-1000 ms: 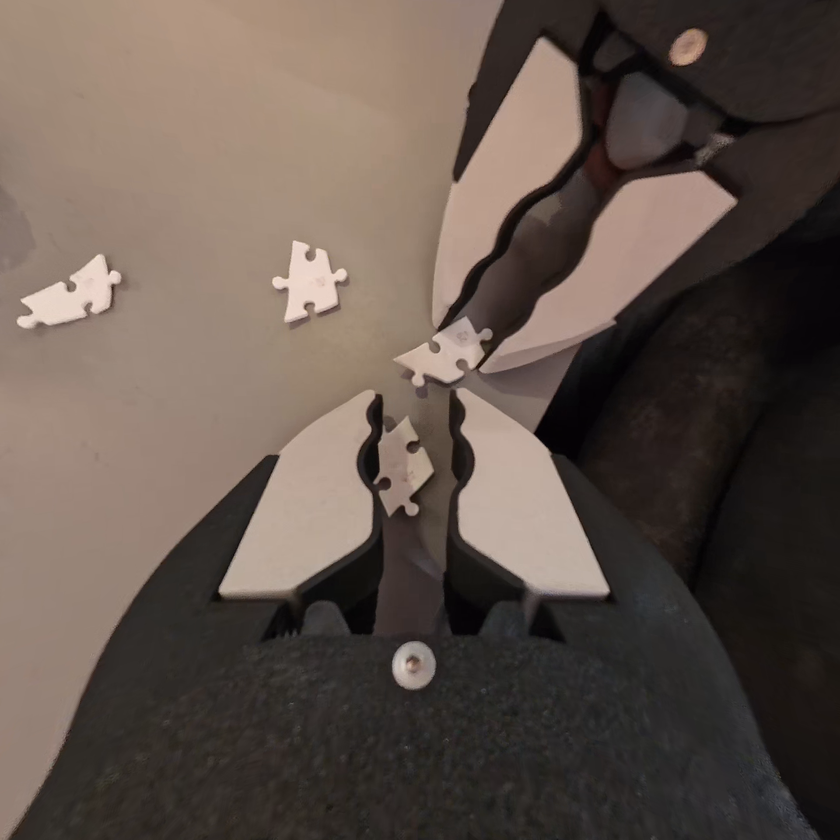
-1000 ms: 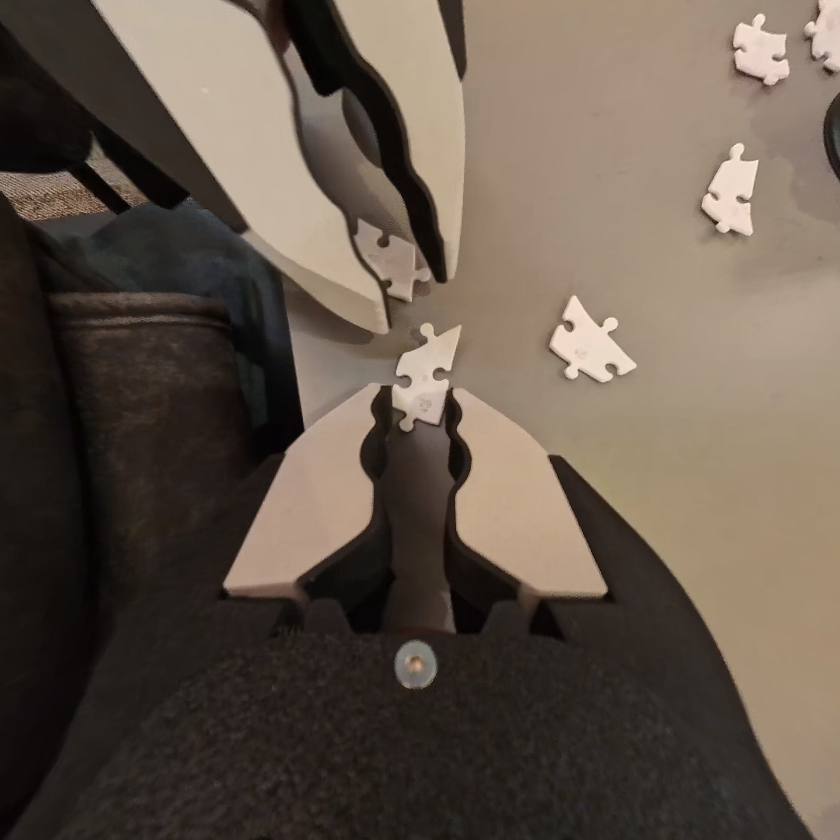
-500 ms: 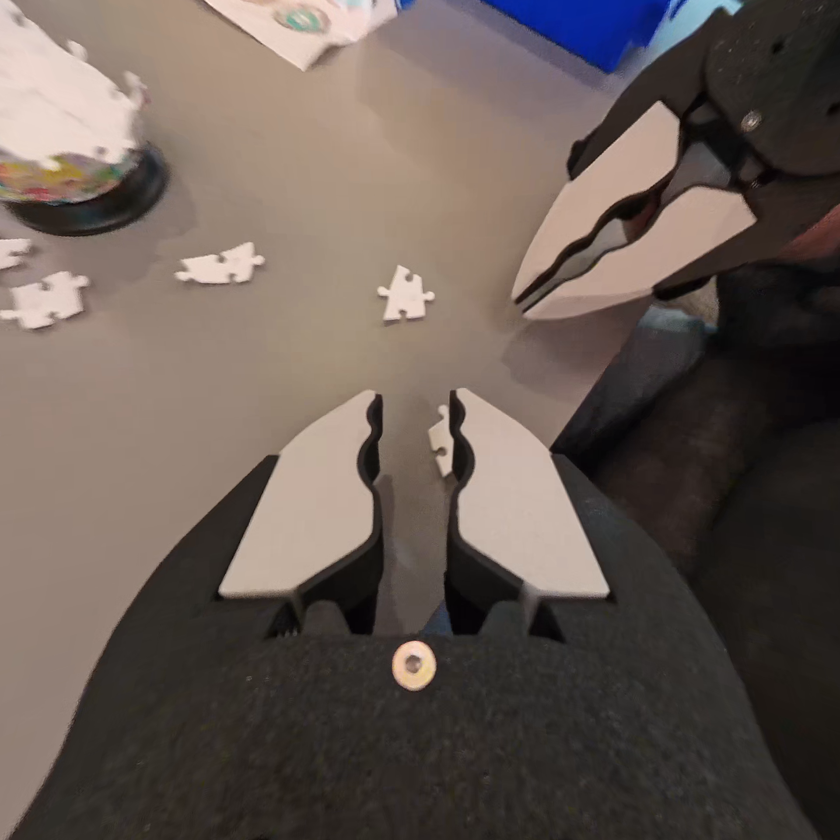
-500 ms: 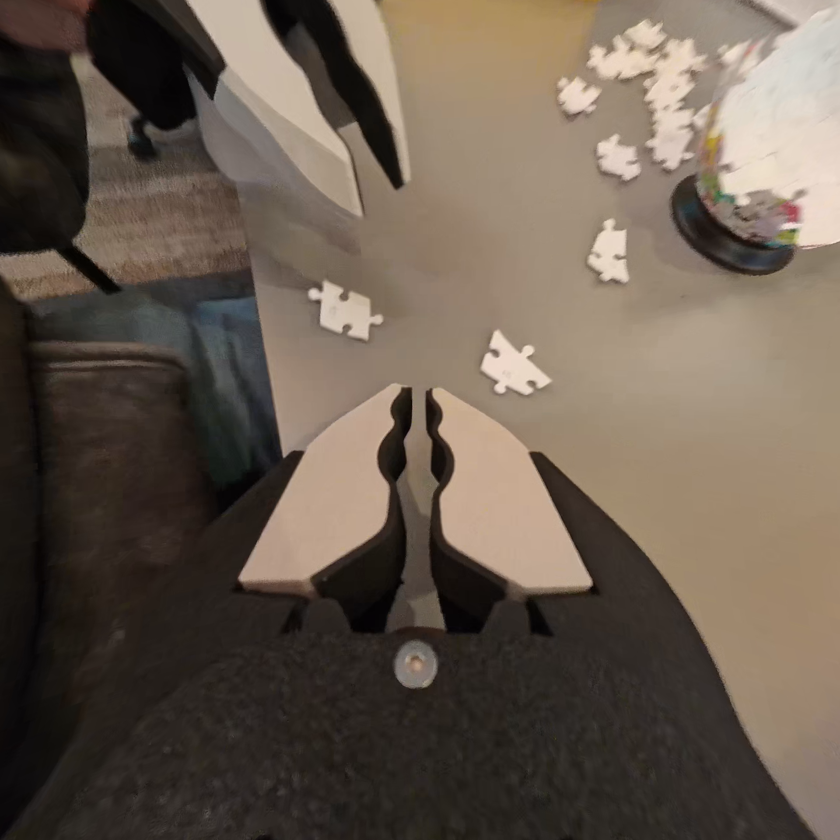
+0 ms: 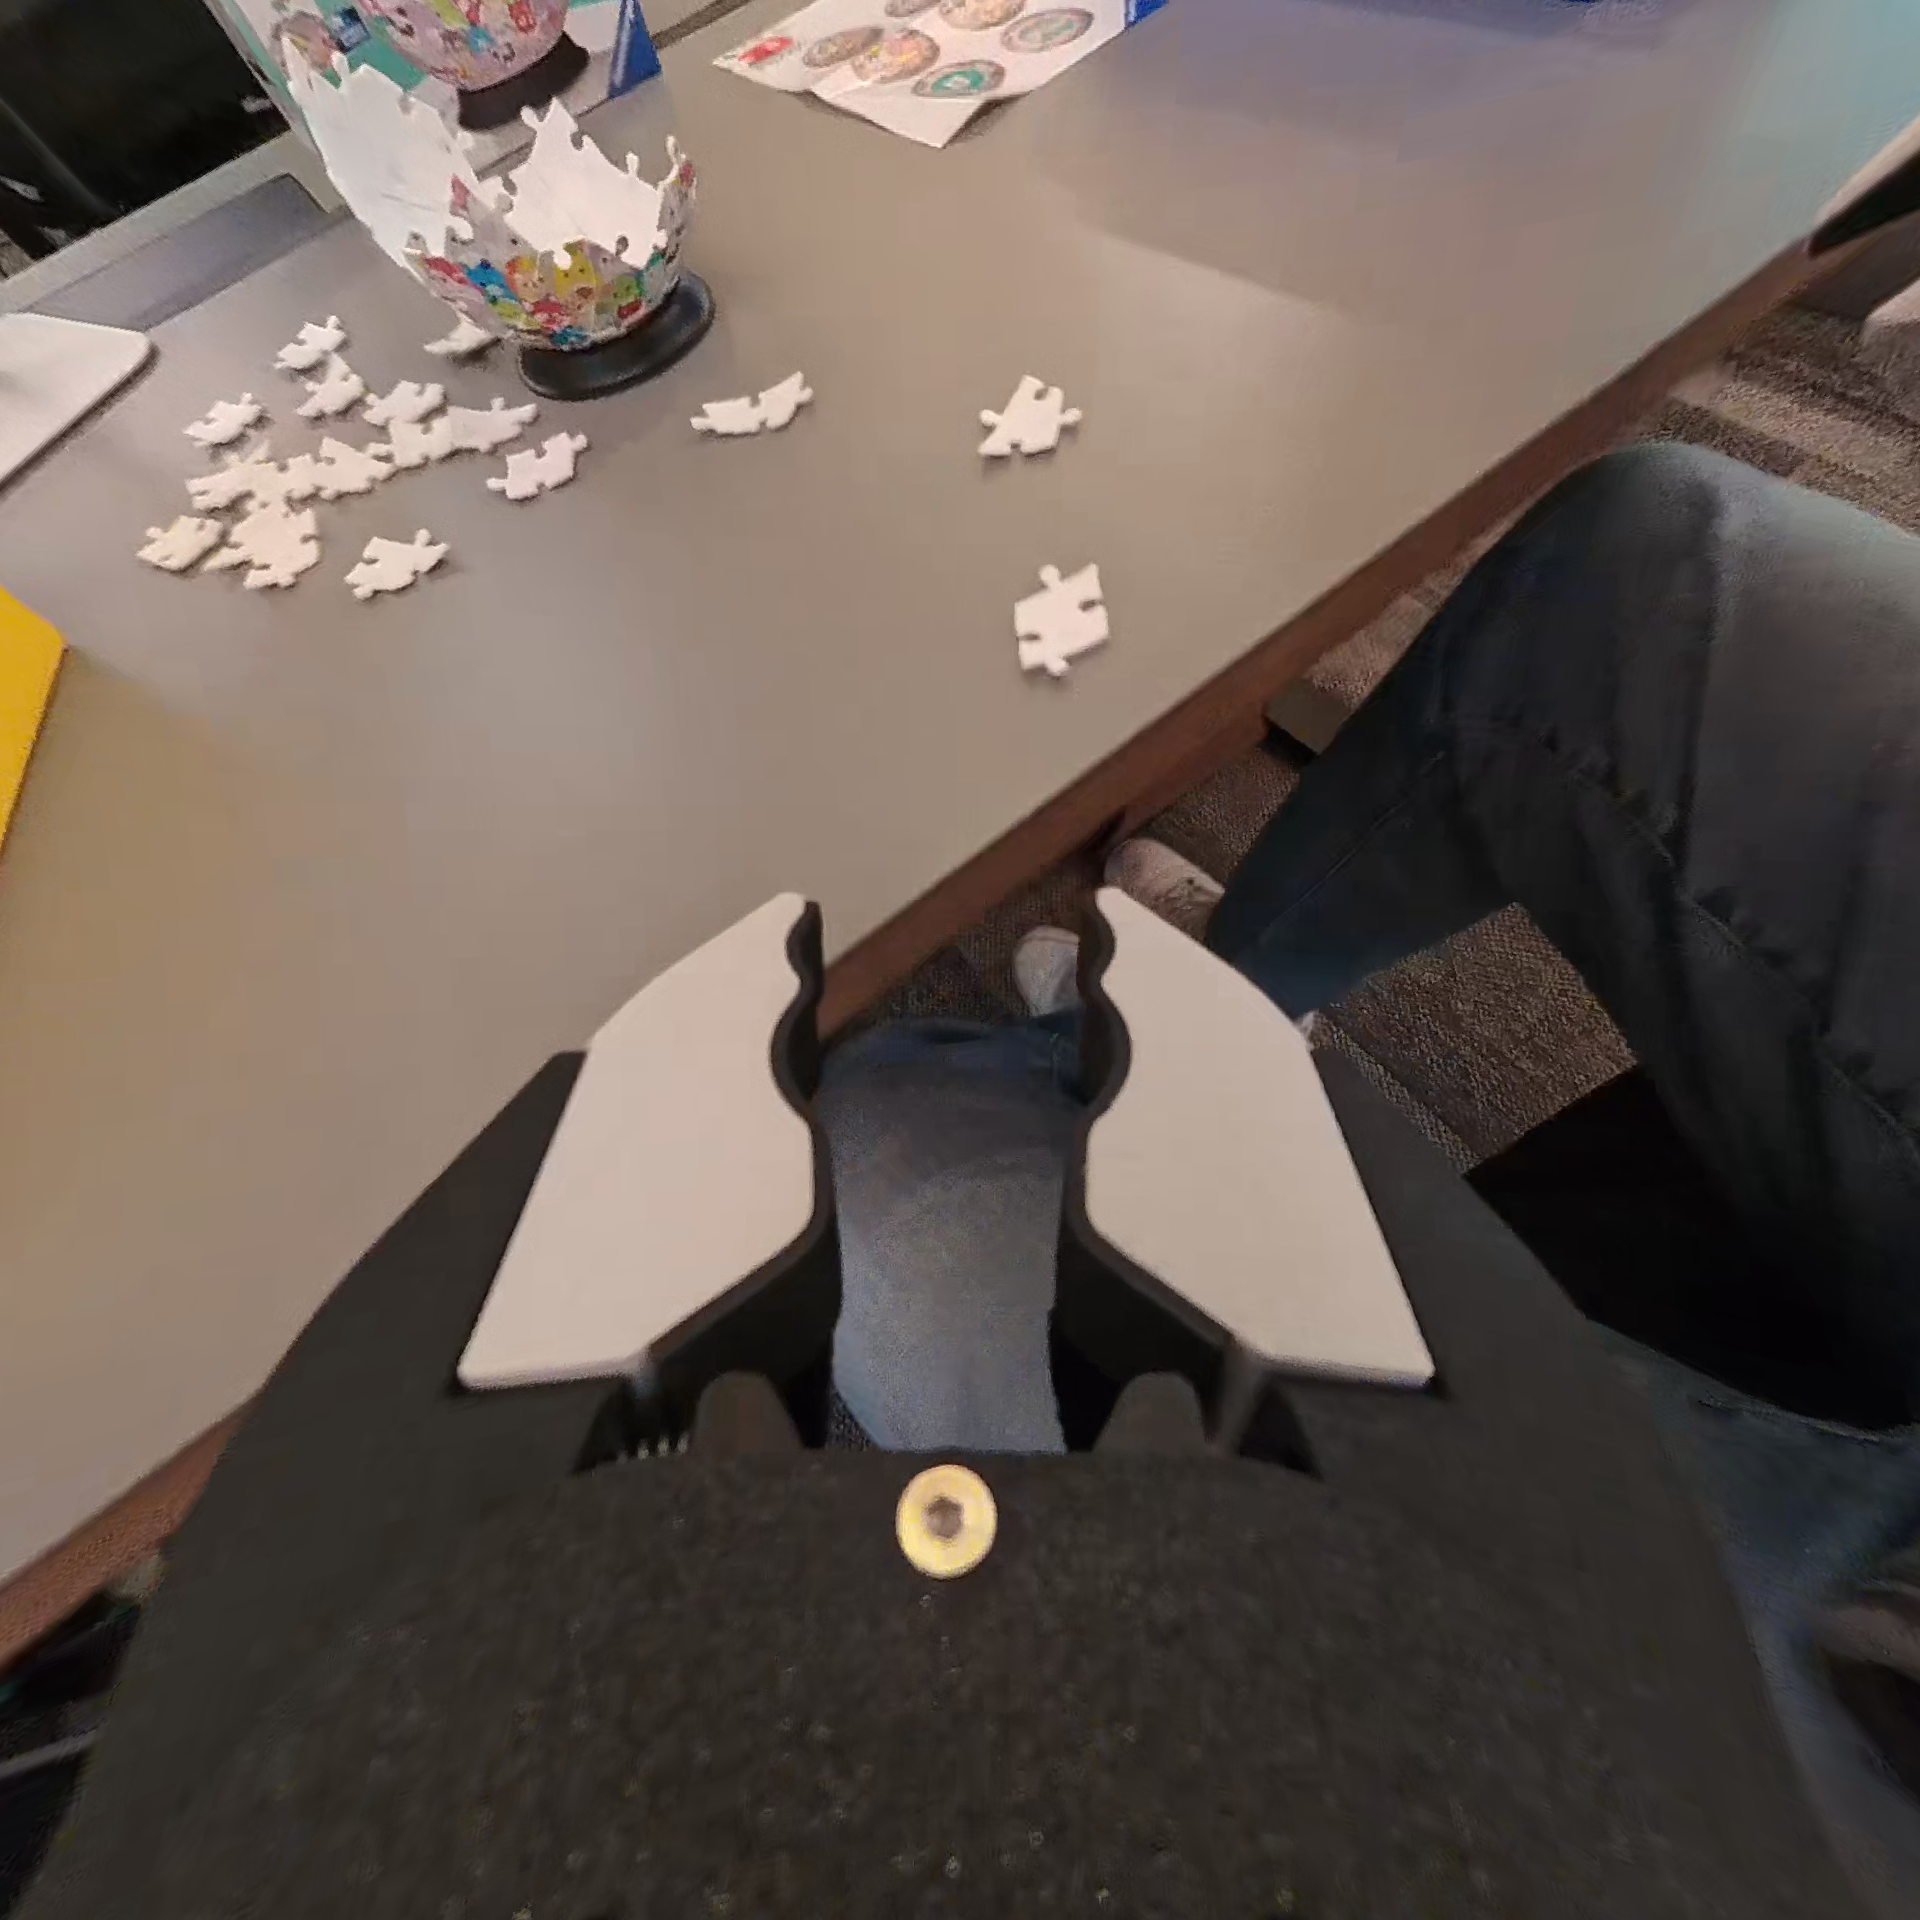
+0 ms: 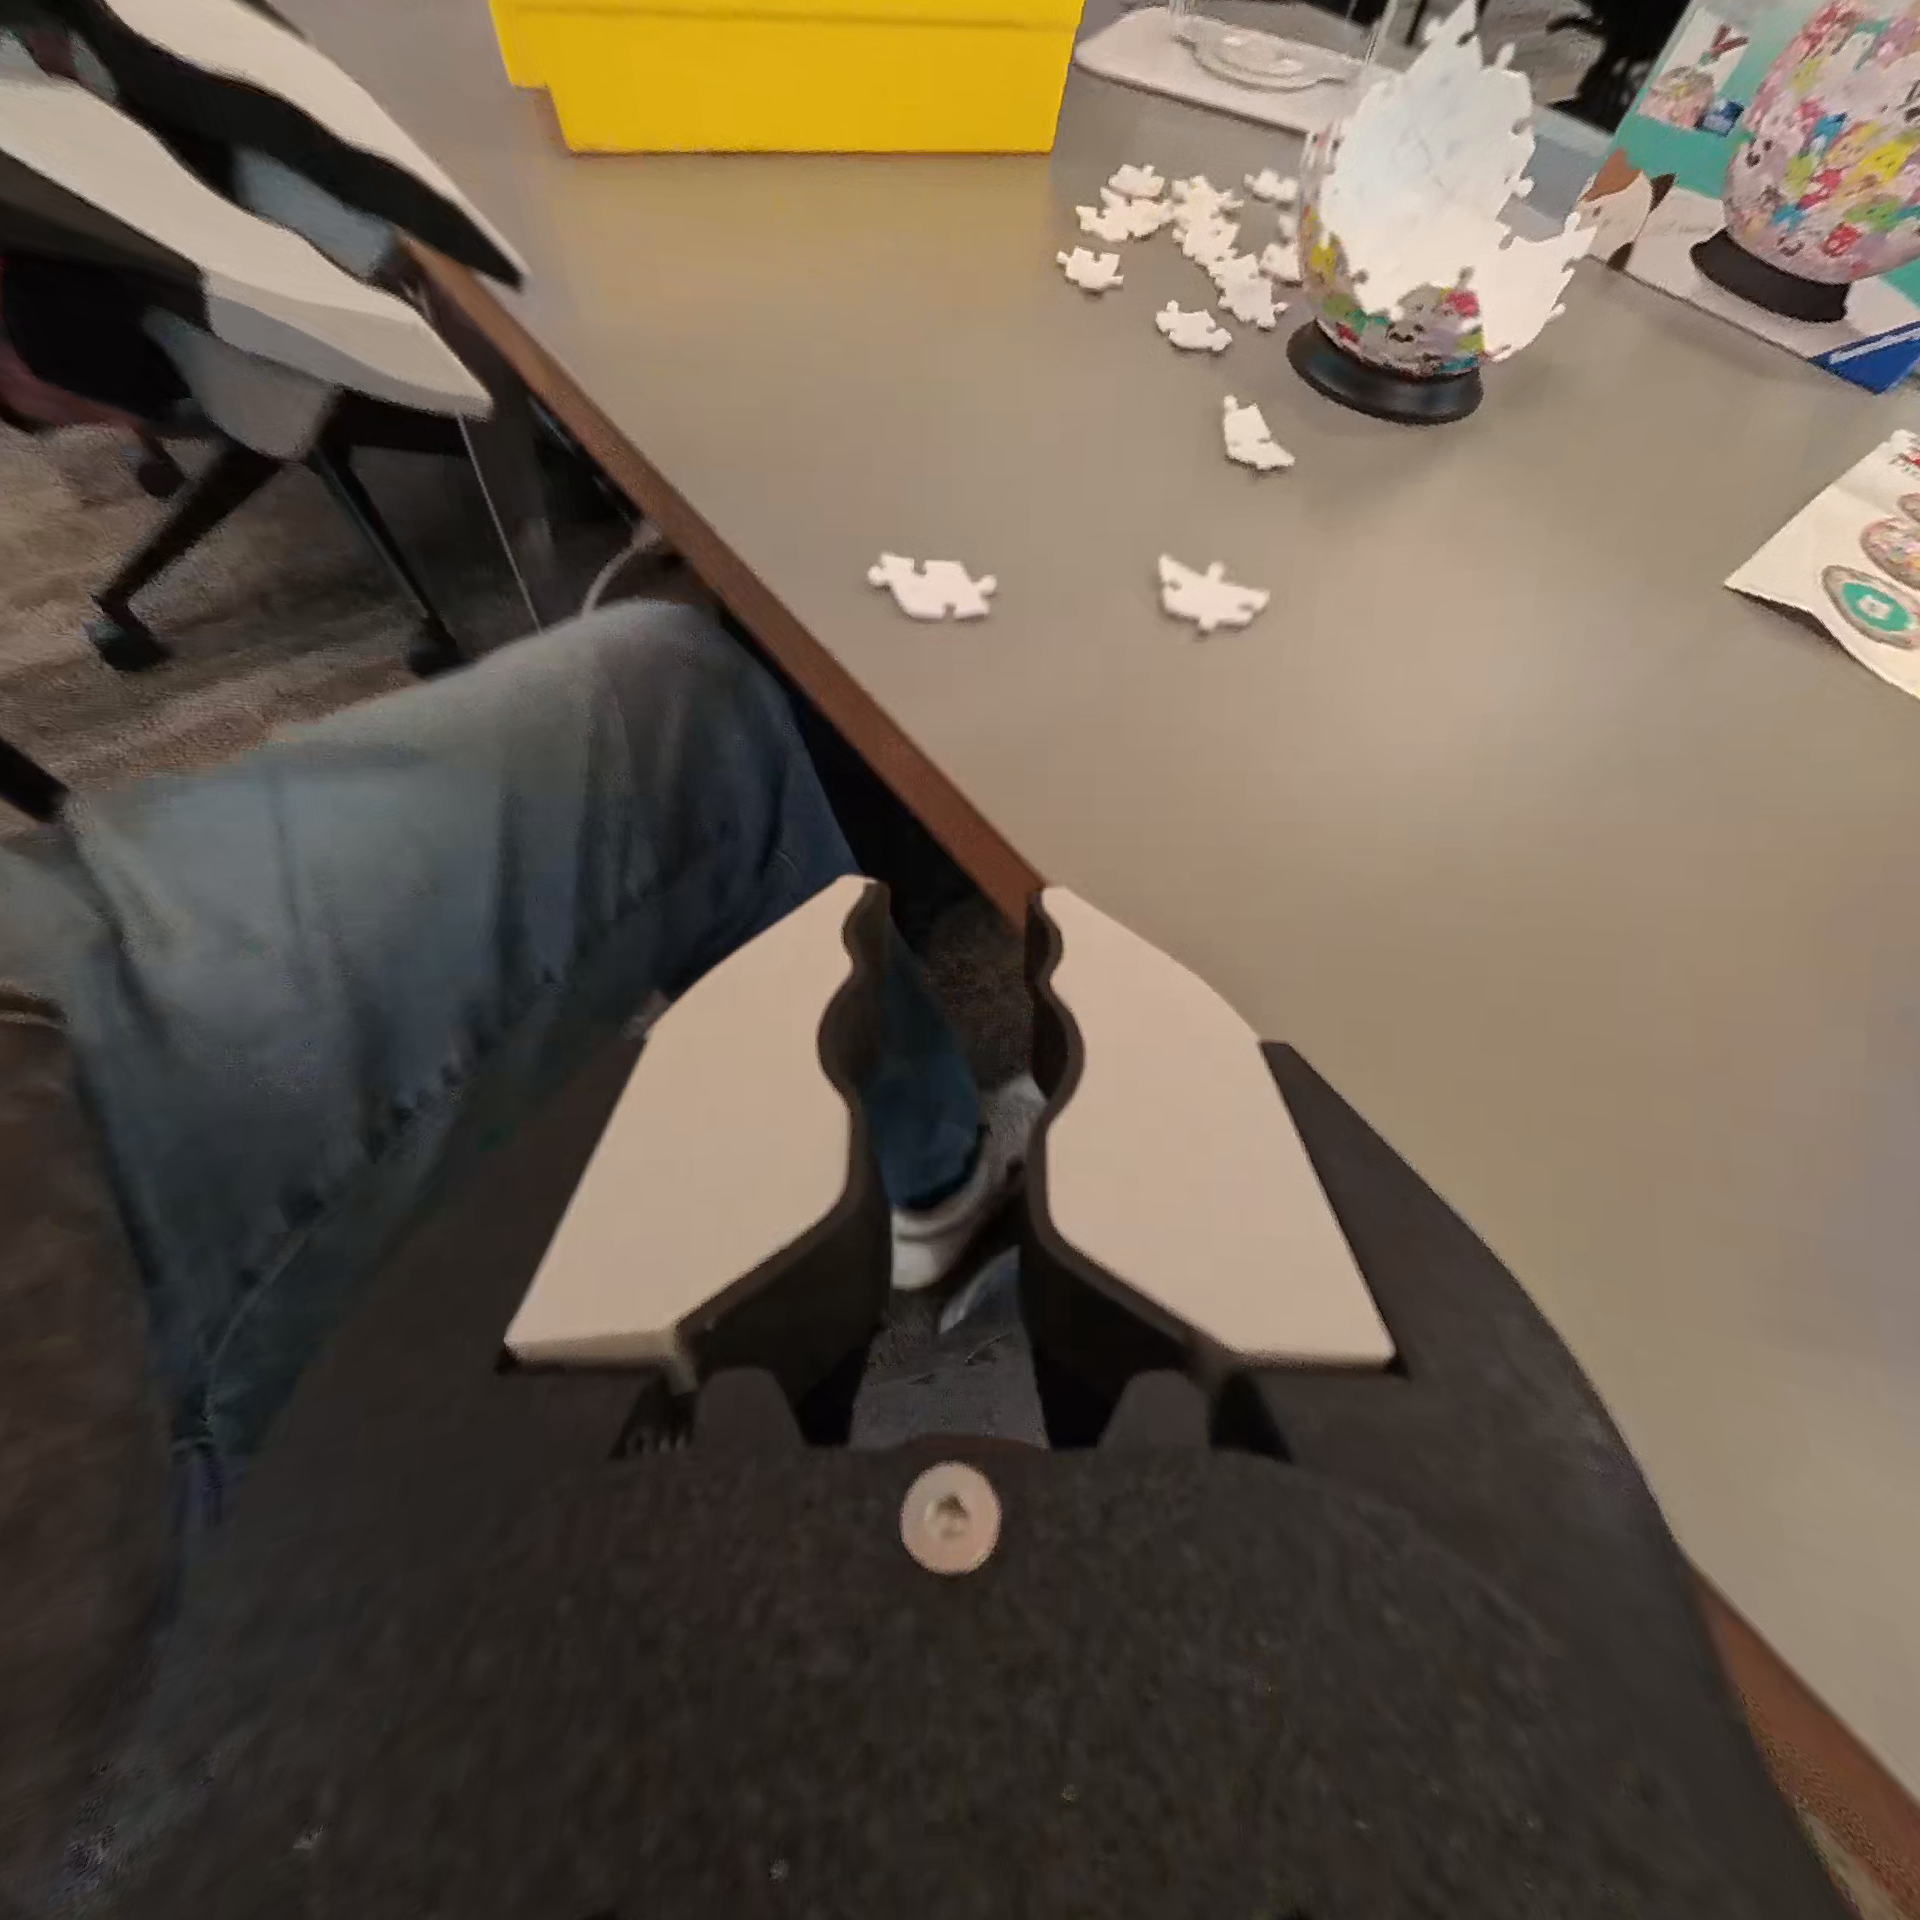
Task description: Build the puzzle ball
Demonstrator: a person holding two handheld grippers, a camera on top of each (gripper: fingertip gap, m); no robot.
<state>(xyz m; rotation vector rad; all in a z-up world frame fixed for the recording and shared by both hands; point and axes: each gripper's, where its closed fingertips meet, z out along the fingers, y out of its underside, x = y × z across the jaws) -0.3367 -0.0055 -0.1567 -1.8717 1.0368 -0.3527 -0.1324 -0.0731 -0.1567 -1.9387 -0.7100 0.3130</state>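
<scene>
Hovering off table (image 5: pixel 727 727) edge, left gripper (image 5: pixel 948 935) empty, right gripper (image 6: pixel 956 914) empty

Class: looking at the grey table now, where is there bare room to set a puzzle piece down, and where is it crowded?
Bare: the grey tabletop between the yellow box and the near edge. Crowded: the heap of loose white puzzle pieces beside the half-built puzzle ball on its black stand.

Office (carpet (image 5: pixel 1475 1049); long table (image 5: pixel 644 748))
</scene>
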